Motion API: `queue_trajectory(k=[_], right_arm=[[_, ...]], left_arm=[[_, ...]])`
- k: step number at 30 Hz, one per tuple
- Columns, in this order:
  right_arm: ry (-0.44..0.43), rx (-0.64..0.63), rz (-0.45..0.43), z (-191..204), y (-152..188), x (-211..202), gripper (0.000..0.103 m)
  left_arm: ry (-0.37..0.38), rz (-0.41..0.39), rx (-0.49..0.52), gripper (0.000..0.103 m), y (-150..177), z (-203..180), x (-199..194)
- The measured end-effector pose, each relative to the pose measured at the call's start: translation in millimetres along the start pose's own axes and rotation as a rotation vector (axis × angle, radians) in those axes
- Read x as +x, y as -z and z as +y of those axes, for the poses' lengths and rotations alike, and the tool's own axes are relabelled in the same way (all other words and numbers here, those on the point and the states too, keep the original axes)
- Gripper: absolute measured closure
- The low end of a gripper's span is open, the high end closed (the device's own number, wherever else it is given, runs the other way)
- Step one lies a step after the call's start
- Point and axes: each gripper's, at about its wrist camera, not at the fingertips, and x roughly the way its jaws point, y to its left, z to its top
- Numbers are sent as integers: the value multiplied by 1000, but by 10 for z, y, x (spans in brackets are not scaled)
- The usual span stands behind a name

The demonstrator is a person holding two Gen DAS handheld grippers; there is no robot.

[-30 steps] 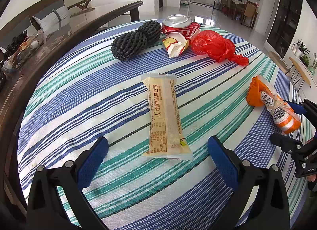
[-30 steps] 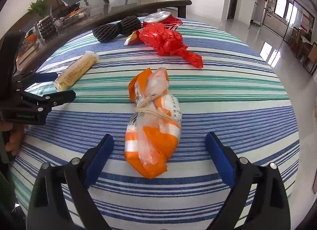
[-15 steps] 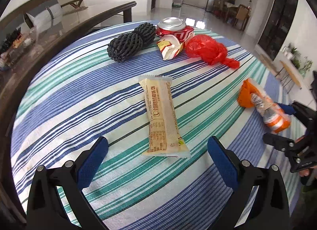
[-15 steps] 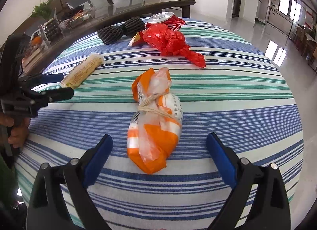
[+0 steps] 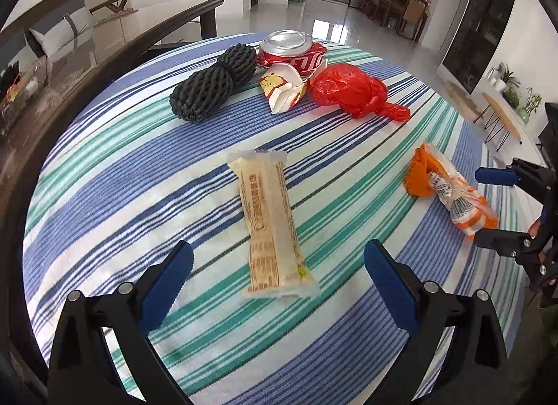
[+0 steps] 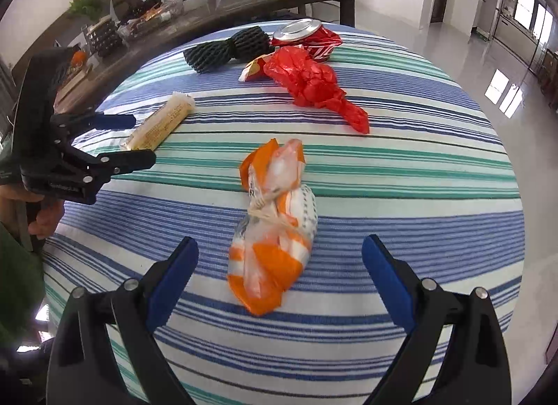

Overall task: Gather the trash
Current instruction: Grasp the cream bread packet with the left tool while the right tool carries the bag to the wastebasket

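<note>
Both wrist views. We hold the left gripper [image 5: 277, 286] with its jaws wide, empty, and the cream wrapper [image 5: 270, 227] lies lengthwise between them, its near end level with the blue pads [image 5: 167, 286] but touching neither. The right gripper [image 6: 279, 281] is likewise spread wide and empty, straddling the near end of the orange-and-white bag [image 6: 273, 230], which is tied at its waist.

Compared with a second ago, both wrappers sit slightly farther ahead of the jaws and more of the striped tablecloth [image 5: 139, 178] shows in each view; we judge that both grippers have drawn back or lifted a little rather than closed in. No piece has been picked up, so we take the collecting as not yet begun on these two items.

Beyond the left jaws, well apart from the cream wrapper, lie the black foam net [image 5: 212, 82], the crushed red can [image 5: 293, 51], a crumpled paper carton [image 5: 282, 89] and the red plastic bag [image 5: 352, 91], clustered close together near the far edge.

Room for moving: bare cloth flanks each wrapper on both sides, so the pads can descend without touching other litter. The orange bag lies nearer the table's right edge. The two grippers stand near each other, so we judge their side-by-side spacing the chief constraint.
</note>
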Motion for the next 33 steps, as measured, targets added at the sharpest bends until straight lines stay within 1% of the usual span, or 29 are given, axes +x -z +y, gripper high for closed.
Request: queue_trajectory(k=[1, 2, 3, 4, 5, 6, 7, 8, 9, 10, 11, 14, 18, 20, 24, 27, 30, 33], right_arm=[[2, -7, 10, 21, -46, 54, 11], [-1, -8, 19, 29, -78, 92, 11], [-1, -2, 26, 29, -111, 127, 15], [-1, 8, 31, 17, -135, 146, 21], [-5, 26, 43, -9, -154, 170, 42], [-7, 44, 51, -40, -165, 179, 55], [-10, 65, 48, -77, -166, 161, 54], [-13, 76, 39, -95, -158, 127, 54], [-21, 83, 22, -111, -143, 67, 54], [-28, 85, 5, -125, -114, -8, 55], [-30, 86, -8, -137, -88, -72, 55], [-37, 100, -52, -240, 49, -298, 55], [-25, 153, -101, -527, 286, -576, 55], [1, 189, -134, -757, 441, -752, 55], [89, 268, -174, -1241, 757, -1049, 55], [141, 344, -193, -1646, 1011, -1256, 55], [190, 418, -211, -2025, 1229, -1397, 55], [246, 475, -211, -2348, 1418, -1419, 55]], left_arm=[[-27, 13, 12, 15, -39, -28, 44], [-49, 23, 22, 17, -69, -48, 77], [-69, 31, 32, 20, -101, -62, 113], [-86, 39, 42, 25, -118, -75, 139], [-95, 45, 50, 29, -125, -86, 157], [-88, 45, 52, 36, -131, -89, 165], [-70, 44, 48, 47, -140, -86, 160], [-56, 43, 41, 55, -146, -82, 151], [-63, 41, 39, 74, -150, -87, 143], [-71, 41, 38, 82, -150, -88, 129], [-63, 35, 30, 84, -146, -91, 102], [22, 18, -19, 86, -110, -113, -6], [125, -11, -39, 86, -61, -372, -179], [162, -20, -16, 86, -80, -619, -243], [246, -31, 44, 86, -169, -1188, -307], [331, -31, 82, 86, -284, -1700, -292], [376, -25, 139, 86, -386, -2240, -213], [421, -7, 168, 86, -467, -2703, -109]])
